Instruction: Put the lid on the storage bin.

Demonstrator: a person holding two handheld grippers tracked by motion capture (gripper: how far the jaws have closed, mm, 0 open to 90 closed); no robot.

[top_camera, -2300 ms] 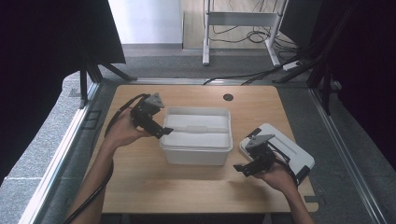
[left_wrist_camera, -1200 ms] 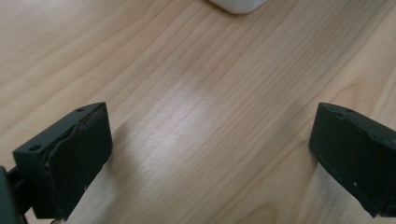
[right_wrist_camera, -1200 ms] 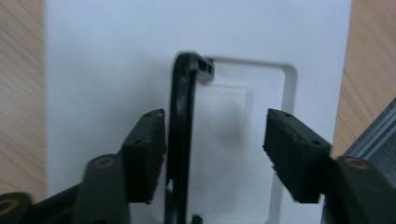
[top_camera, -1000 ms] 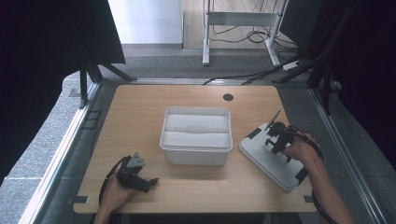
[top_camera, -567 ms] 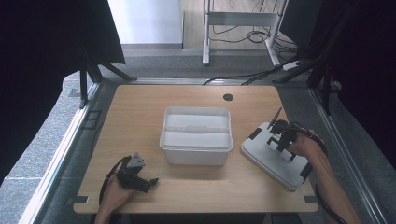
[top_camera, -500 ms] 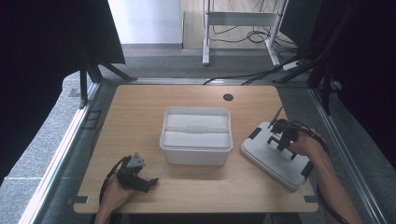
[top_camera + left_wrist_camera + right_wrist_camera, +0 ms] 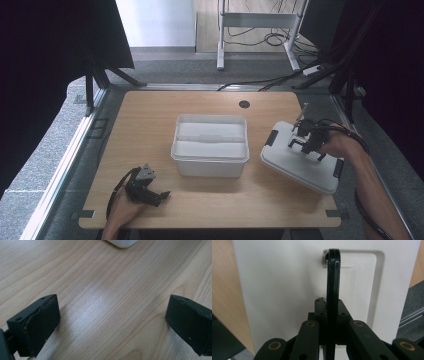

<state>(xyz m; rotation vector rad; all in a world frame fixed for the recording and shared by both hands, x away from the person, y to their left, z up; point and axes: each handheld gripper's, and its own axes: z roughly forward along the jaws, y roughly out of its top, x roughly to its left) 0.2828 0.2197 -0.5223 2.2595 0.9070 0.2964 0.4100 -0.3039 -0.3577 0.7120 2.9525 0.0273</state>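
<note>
Table [image 7: 150, 120]: light wood, visible grain, rounded corners, one small dark round hole [image 7: 244, 104] near its far edge at upper centre of the high view. Grey carpet floor [image 7: 60, 150] around it. Dark curtains fill the upper left and right of the frame. White stand [image 7: 255, 30] with loose cables at top centre.

Count: one white plastic box [image 7: 210, 144], open, at mid-table. One white lid [image 7: 300, 162] with black latches at its ends, right of the box and just beside it, tilted, its lower right edge near the table's right rim. One black handle [image 7: 333, 282] on the lid, standing up from a recessed panel. Two tongs, two forearms.

Right tongs [image 7: 303, 141]: over the lid at centre right of the high view. In the right gripper view the jaws are closed tight on the handle, which runs up between them to its hinge at the top of the frame; the lid's white surface lies behind, table wood along the left edge.

Left tongs [image 7: 159, 196]: lower left of the high view, low at the table's near edge, held by a hand [image 7: 122, 212]. Jaws spread wide, nothing between them; bare wood in the gap in the left gripper view, with a corner of the box at top centre.
</note>
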